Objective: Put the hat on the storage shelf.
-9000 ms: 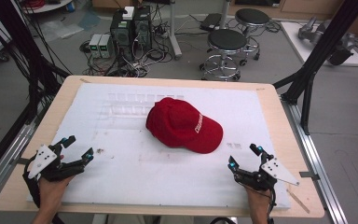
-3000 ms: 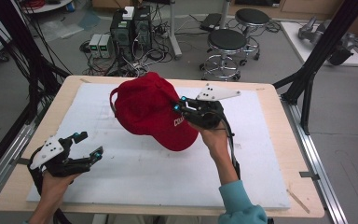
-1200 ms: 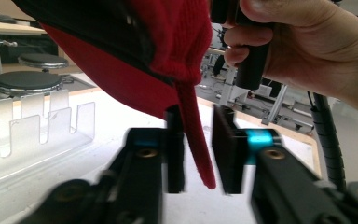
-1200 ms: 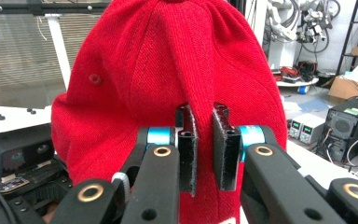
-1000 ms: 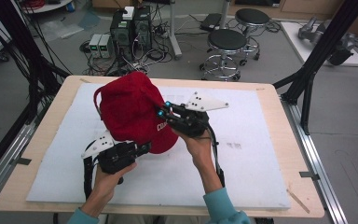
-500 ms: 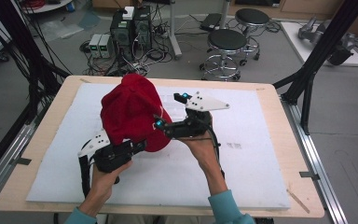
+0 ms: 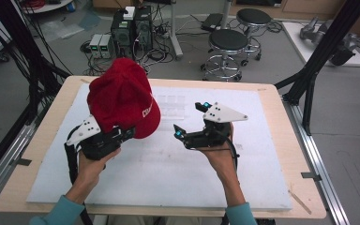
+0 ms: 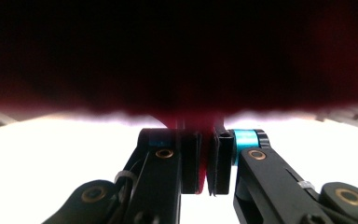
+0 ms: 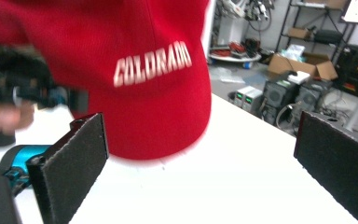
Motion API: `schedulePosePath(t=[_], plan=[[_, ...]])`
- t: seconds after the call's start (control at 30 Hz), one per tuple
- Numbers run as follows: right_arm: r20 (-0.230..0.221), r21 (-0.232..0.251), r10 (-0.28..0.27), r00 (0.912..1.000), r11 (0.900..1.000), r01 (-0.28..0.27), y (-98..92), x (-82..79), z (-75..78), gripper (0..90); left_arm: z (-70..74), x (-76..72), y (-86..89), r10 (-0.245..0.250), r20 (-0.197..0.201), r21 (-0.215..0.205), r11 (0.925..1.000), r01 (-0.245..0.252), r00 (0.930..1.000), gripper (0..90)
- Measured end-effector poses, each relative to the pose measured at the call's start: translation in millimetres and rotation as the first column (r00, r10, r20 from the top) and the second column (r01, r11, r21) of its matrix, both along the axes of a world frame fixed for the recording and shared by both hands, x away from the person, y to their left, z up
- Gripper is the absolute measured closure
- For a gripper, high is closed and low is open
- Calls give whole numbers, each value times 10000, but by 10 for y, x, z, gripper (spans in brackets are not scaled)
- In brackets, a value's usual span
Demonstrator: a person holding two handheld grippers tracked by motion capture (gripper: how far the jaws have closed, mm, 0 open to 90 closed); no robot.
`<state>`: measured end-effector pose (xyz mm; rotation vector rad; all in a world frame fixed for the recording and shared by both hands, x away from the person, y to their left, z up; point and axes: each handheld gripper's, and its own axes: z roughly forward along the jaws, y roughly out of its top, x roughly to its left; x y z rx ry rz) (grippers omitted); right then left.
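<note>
Slippage is the likely trouble: the red cap [image 7: 122,97] hangs lifted above the white table [image 7: 168,187], pinched at one thin edge by the clenched left gripper [image 7: 126,133], while the right gripper [image 7: 190,119] stands released beside it, giving no support.

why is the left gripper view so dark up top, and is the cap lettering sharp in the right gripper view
Left gripper view: the red cap sits right against the lens, so its top half is a dark, unfocused mass, with the white table sheet blown out below. Right gripper view: the COLORADO lettering is readable but smeared by motion blur, and the left hand-held gripper is blurred too. High view: evenly lit, soft shadows.
</note>
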<state>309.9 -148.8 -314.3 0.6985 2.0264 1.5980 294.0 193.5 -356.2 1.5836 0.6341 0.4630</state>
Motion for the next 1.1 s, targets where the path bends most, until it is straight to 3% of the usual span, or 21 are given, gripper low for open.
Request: schedulePosePath(t=[0.17,0.2,0.37,0.53,0.7,0.73,0.83,0.93,1.1], plan=[[-197,86,-219,9996,9997,221,-148,-81,-82,20,97,102,80,266,300,459,9986,-280,9992,852],[-383,-197,-469,9982,9987,462,-216,-115,-119,20,135,161,113,384,333,684,9968,-406,9987,852],[-451,-50,-819,9956,9966,818,-371,-194,-184,20,204,267,162,603,349,898,9940,-632,9976,852],[-583,-63,-1449,9877,9894,1448,-603,-309,-326,20,267,395,191,990,705,1604,9810,-1092,9926,852],[-727,100,-1733,9822,9846,1744,-777,-414,-455,20,263,483,220,1092,626,1720,9779,-1185,9921,852],[-811,214,-1893,9786,9812,1916,-866,-467,-537,20,242,531,234,1254,525,1873,9732,-1331,9907,852],[-765,106,-2156,9735,9761,2170,-932,-515,-604,20,227,587,255,1391,418,1962,9698,-1446,9894,853],[-818,178,-2453,9660,9687,2475,-1044,-595,-746,20,247,669,284,1590,480,2189,9616,-1657,9861,852],[-738,329,-2661,9611,9626,2690,-1115,-679,-916,20,274,736,301,1757,543,2266,9566,-1835,9829,852]])
